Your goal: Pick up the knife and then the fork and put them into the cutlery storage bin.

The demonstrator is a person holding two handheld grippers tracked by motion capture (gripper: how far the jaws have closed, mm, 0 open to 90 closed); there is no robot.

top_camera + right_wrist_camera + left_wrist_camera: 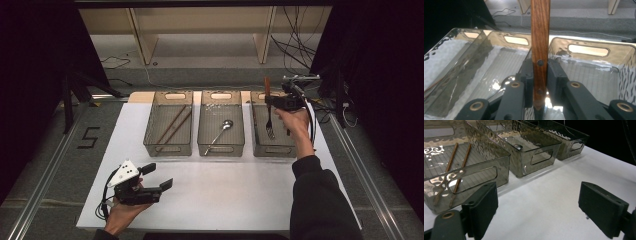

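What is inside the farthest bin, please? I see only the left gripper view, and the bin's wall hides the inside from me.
Observer: A fork hangs over that right bin, tines down.
Operator: What holds it there?
Observer: The right claw is shut on its wooden handle.
Operator: Is the fork tilted or lying flat?
Observer: Neither. It stands upright, and the end of the handle rises above the claw.
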